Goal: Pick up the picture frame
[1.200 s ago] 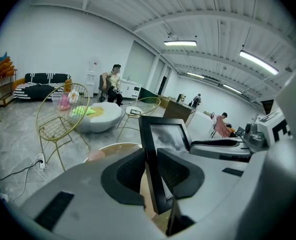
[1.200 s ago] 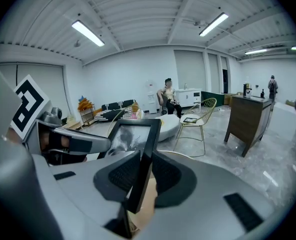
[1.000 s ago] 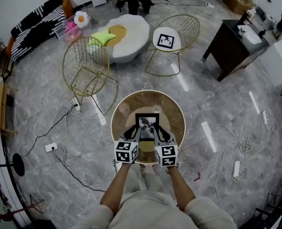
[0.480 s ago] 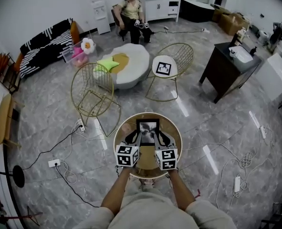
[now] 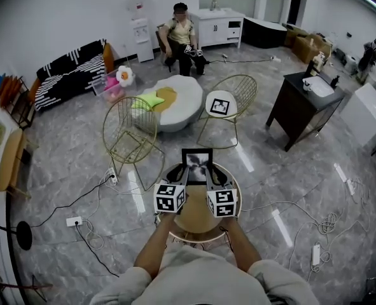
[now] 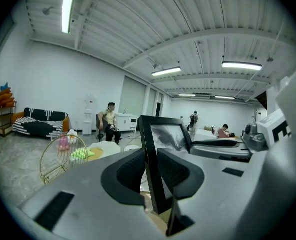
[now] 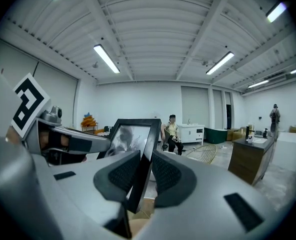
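You have the picture frame (image 5: 196, 164) pinched from both sides and held upright over the round table (image 5: 203, 230), towards the tabletop's 12 o'clock edge. The left gripper (image 5: 177, 175) has its dark ribbed pads pressed against the front and back of the frame's left bar. The right gripper (image 5: 217, 176) clamps the right bar the same way. Neither pair of jaws has any slack around the black moulding.

In the two gripper views the frame's lower corner hangs free, with the tan tabletop showing beyond it. Its back leg (image 6: 176, 218) juts down behind. The frame holds a grey, smoky black-and-white print.

The only printed marks are codes. Each gripper's cube carries square black-and-white markers, and a similar marker card (image 5: 220, 105) lies on the seat of the gold wire chair at your 1 o'clock. A second wire chair (image 5: 132, 129) stands at 11 o'clock, with a white pouf (image 5: 178, 100) beyond it. A seated person (image 5: 180, 33) is far off at 12 o'clock. A dark cabinet (image 5: 299, 110) stands at 2 o'clock and a striped sofa (image 5: 70, 75) at 10 o'clock.
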`<control>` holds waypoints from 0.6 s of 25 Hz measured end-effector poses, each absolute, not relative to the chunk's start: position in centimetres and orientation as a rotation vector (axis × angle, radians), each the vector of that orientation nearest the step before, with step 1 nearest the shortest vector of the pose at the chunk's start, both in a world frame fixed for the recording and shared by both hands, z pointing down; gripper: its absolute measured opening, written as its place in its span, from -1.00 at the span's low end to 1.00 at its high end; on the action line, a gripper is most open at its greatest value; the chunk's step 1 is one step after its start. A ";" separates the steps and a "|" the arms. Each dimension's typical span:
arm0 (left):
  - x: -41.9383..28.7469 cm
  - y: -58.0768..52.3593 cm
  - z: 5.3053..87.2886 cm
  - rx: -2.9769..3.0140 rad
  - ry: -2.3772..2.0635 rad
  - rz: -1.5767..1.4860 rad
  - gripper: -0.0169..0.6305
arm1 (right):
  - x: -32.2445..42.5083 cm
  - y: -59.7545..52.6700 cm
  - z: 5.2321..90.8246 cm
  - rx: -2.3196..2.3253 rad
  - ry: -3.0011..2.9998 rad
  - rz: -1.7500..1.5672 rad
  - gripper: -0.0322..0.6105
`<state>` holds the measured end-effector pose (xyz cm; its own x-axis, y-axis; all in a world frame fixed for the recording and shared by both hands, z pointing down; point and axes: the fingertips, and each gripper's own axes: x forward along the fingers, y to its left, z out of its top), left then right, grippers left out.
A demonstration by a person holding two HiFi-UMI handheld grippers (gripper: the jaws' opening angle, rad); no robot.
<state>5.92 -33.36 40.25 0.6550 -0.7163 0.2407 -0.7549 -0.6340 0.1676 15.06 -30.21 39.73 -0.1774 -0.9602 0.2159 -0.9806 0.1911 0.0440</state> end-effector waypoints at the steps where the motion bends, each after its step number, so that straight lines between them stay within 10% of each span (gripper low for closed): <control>1: 5.9 -33.3 39.7 2.628 -1.195 0.212 -0.71 | 15.0 -30.1 39.3 1.879 -2.272 0.143 -0.66; 15: 5.9 -32.9 37.2 2.645 -1.234 0.167 -0.71 | 15.1 -29.9 36.8 1.875 -2.307 0.078 -0.67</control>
<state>5.88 -32.90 37.21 0.6416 -0.7422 0.1936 -0.7670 -0.6243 0.1482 15.06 -29.86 36.80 -0.1968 -0.9669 0.1623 -0.9757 0.2094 0.0648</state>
